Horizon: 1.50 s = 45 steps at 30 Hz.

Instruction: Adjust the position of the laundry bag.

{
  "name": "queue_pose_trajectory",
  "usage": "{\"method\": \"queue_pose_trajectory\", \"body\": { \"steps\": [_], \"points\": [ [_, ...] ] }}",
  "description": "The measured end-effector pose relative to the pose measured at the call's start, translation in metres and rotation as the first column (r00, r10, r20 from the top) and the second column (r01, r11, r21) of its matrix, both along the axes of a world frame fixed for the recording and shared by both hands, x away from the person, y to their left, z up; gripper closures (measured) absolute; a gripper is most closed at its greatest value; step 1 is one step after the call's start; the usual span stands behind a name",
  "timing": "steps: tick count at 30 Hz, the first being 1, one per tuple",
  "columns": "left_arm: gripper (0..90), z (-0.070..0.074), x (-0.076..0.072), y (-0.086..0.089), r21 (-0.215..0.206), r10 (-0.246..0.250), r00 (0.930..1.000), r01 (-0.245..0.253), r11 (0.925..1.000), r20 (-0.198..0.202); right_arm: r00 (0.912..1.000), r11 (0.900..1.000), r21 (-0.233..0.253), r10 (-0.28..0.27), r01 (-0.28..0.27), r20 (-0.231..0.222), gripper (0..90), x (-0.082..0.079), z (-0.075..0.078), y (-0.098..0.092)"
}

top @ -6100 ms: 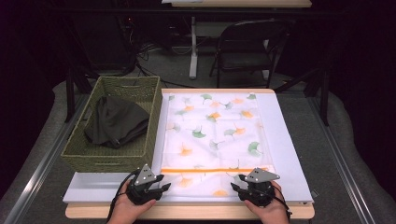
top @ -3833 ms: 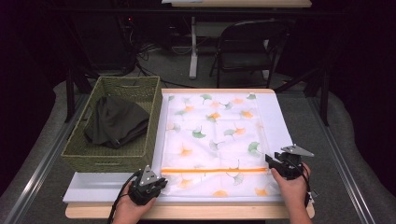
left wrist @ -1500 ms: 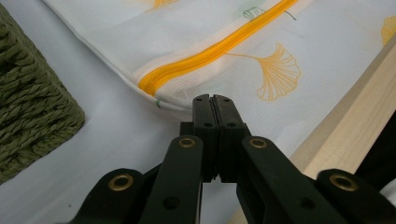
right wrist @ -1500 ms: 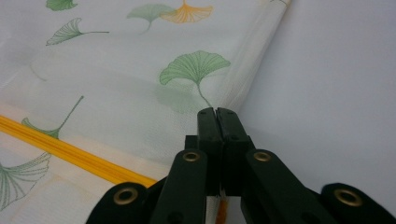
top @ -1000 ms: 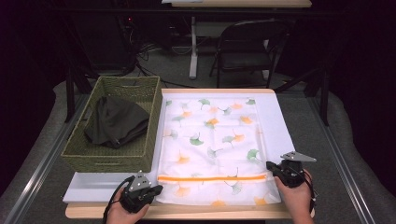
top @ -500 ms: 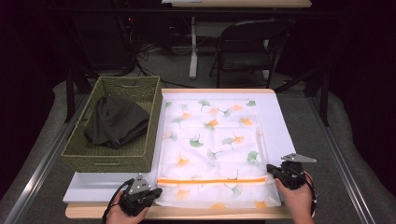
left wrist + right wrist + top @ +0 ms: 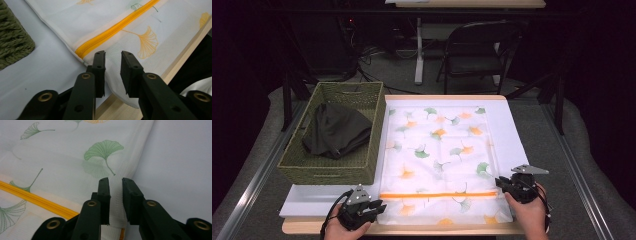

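L gripper (image 7: 371, 207) sits at the near-left corner of the mesh laundry bag (image 7: 439, 155), jaws a bit apart, nothing between them. In the left gripper view (image 7: 113, 65) they hover over the bag's corner, just short of the end of the orange zipper (image 7: 117, 26). R gripper (image 7: 503, 184) is at the bag's right edge, about level w/ the zipper line; in the right gripper view (image 7: 115, 190) jaws also a bit apart, straddling the edge hem, no clamp yet.

Bag lies flat on the white table (image 7: 517, 145), ginkgo-leaf print, zipper running across near the front. Near edge reaches the wooden table lip (image 7: 175, 63).

My read: step = pinch both sides of the bag near the zipper, prob. to hold it for opening.

How to do it well:
- L: drop tips to the fabric, bite the corner hem only, not the board edge. Mesh is thin, so press down then close.
- R: take the doubled hem, it's stiffer than open mesh, less slip.
- Close both before any pull, keep tension even or the bag skews.
- Can't see a zipper pull tab, so locate it first.

Further out: wicker basket (image 7: 334, 135) left of the bag, dark garment (image 7: 334, 130) inside, likely what goes in the bag. Keep L cable off the basket corner.
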State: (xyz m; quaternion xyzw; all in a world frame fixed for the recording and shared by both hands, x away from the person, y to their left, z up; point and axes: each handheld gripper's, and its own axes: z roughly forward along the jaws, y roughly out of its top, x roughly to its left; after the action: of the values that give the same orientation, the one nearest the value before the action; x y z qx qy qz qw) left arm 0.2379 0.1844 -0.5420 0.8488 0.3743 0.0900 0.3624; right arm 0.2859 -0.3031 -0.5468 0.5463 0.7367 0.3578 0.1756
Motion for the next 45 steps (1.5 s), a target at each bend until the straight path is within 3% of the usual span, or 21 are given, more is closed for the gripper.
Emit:
{"method": "queue_pose_trajectory", "body": {
  "steps": [1, 4, 9, 12, 19, 23, 31, 32, 39, 42, 45],
  "points": [
    [67.5, 0.001, 0.001, 0.0, 0.004, 0.012, 0.9999, -0.012, 0.9999, 0.006, 1.0, 1.0, 0.006, -0.001, 0.001, 0.004, 75.0, 0.0, 0.001, 0.001],
    [64.0, 0.007, 0.006, 0.001, -0.041, 0.025, 0.9997, -0.025, 0.9988, -0.008, 1.0, 1.0, -0.003, 0.003, -0.003, 0.003, 70.8, -0.001, 0.004, 0.004],
    [59.8, 0.017, 0.011, -0.005, -0.049, 0.023, 0.9994, -0.024, 0.9985, -0.025, 0.9999, 1.0, -0.018, 0.008, -0.008, 0.01, 66.4, -0.002, 0.007, 0.006],
    [57.0, 0.026, 0.016, -0.016, -0.039, 0.011, 0.9994, -0.013, 0.9992, -0.032, 0.9999, 1.0, 0.004, 0.009, -0.009, 0.014, 65.6, -0.002, 0.009, 0.005],
    [55.0, 0.038, 0.028, -0.043, -0.069, -0.021, 0.9991, 0.018, 0.9975, -0.037, 1.0, 1.0, 0.028, 0.003, -0.003, 0.007, 65.7, -0.003, 0.012, 0.005],
    [54.6, 0.042, 0.037, -0.058, -0.048, -0.05, 0.9981, 0.049, 0.9977, -0.034, 0.9999, 0.999, 0.04, -0.007, 0.007, 0.015, 64.3, -0.003, 0.013, 0.006],
    [55.4, 0.045, 0.051, -0.082, -0.071, -0.051, 0.9975, 0.048, 0.9964, -0.049, 0.9996, 0.998, 0.057, -0.008, 0.006, 0.026, 59.7, -0.006, 0.016, 0.007],
    [56.3, 0.046, 0.055, -0.088, -0.089, -0.062, 0.9968, 0.057, 0.9944, -0.051, 0.9995, 0.998, 0.057, -0.005, 0.003, 0.03, 58.0, -0.007, 0.016, 0.007],
    [57.3, 0.052, 0.066, -0.113, -0.053, -0.102, 0.9936, 0.099, 0.9936, -0.049, 0.9998, 0.999, 0.039, -0.008, 0.009, -0.018, 51.5, -0.007, 0.013, 0.004],
    [55.8, 0.055, 0.069, -0.127, -0.031, -0.124, 0.9915, 0.123, 0.9919, -0.038, 0.9998, 0.998, 0.057, -0.015, 0.015, -0.014, 52.0, -0.007, 0.015, 0.001],
    [57.2, 0.056, 0.072, -0.141, -0.036, -0.145, 0.9888, 0.144, 0.9889, -0.034, 0.9997, 0.997, 0.074, -0.018, 0.019, -0.019, 53.7, -0.006, 0.014, -0.003]
  ]
}}
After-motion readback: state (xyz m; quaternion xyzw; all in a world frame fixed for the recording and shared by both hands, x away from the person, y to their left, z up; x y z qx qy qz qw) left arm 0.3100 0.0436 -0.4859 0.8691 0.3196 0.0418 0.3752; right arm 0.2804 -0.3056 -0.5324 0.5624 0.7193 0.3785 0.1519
